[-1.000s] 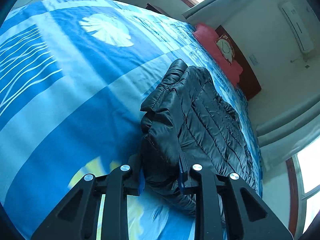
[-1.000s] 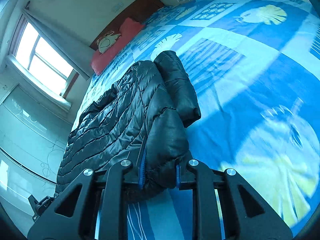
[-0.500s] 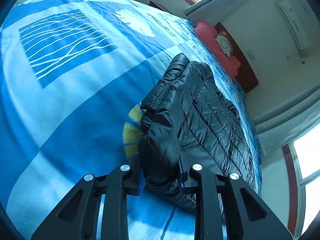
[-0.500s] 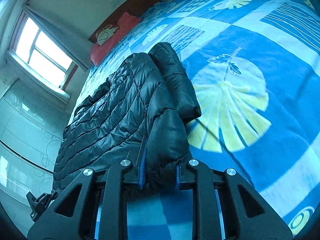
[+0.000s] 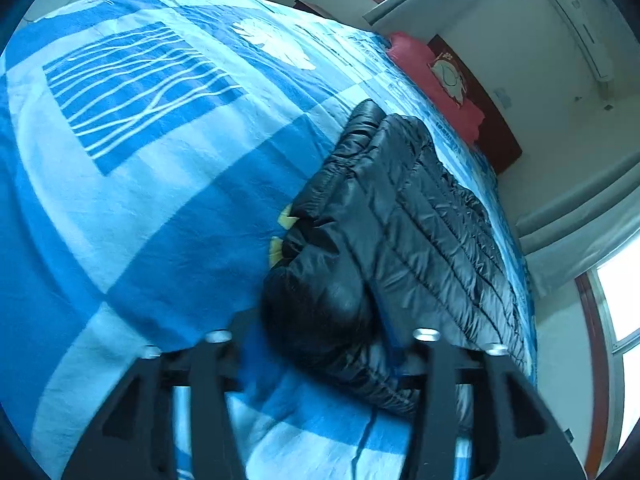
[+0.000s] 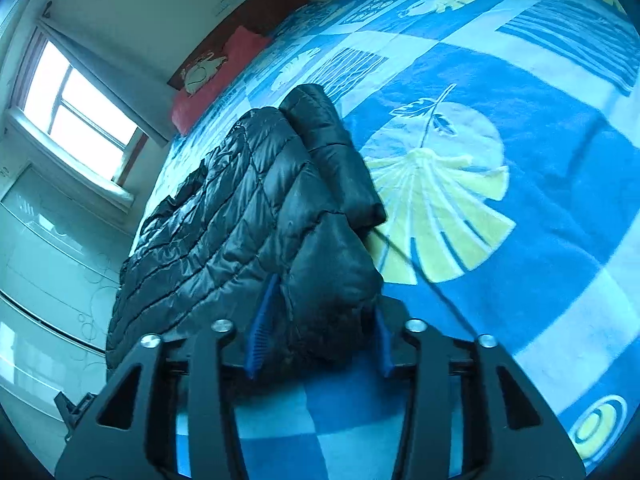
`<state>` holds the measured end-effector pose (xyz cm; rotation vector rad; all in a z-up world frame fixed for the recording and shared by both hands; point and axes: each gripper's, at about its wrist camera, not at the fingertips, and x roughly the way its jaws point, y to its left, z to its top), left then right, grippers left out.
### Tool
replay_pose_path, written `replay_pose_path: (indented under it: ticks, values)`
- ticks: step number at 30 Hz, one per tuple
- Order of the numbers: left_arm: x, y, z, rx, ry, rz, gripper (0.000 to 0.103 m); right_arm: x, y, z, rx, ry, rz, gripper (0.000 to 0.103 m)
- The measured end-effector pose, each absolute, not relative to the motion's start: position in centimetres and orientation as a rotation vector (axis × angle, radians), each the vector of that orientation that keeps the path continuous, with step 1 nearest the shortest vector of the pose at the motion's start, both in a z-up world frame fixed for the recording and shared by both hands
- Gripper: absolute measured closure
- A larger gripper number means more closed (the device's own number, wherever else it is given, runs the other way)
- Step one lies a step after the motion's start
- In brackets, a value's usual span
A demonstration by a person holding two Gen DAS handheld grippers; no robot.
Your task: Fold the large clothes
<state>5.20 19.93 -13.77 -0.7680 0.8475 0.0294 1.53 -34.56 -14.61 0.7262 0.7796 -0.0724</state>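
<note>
A black quilted puffer jacket [image 5: 420, 220] lies folded lengthwise on the blue patterned bed cover [image 5: 140, 160]. Its near end sits between the fingers of my left gripper [image 5: 320, 356]. Those jaws are opening and stand wide, and a strip of cover shows beside the left finger. In the right wrist view the other near corner of the jacket [image 6: 240, 208] bulges between the blue pads [image 6: 260, 328] of my right gripper [image 6: 320, 336]. These jaws are also opening, and the ribbed pad face shows free of the fabric.
A red pillow [image 5: 436, 80] lies against the dark headboard at the far end of the bed; it is also in the right wrist view [image 6: 216, 84]. A window [image 6: 80, 112] with a curtain is on one side. Bare bed cover [image 6: 520, 140] stretches beside the jacket.
Both grippers first carried the pinched jacket end across the cover, then stopped. Both pairs of jaws have now spread apart, and the jacket end rests on the bed.
</note>
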Motion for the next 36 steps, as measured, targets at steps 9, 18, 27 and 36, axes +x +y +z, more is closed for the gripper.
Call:
replay_pose_path:
  ticks: [9, 18, 27, 36]
  values:
    - [3.0, 21.9, -11.9, -0.612, 0.841, 0.06, 0.027, -2.1, -33.7, -11.4, 0.512, 0.805, -0.205, 0.05]
    - [5.4, 22.8, -9.8, -0.498, 0.838, 0.059, 0.026, 0.7, -28.4, -8.3, 0.36, 0.784, -0.101, 0.052]
    - [11.5, 21.3, -8.7, -0.397, 0.892, 0.014, 0.026, 11.7, -17.6, -8.0, 0.241, 0.851, 0.108, 0.06]
    - [14.4, 20.1, -8.5, -0.316, 0.9, 0.026, 0.026, 18.1, -12.1, -11.0, 0.127, 0.941, 0.088, 0.06]
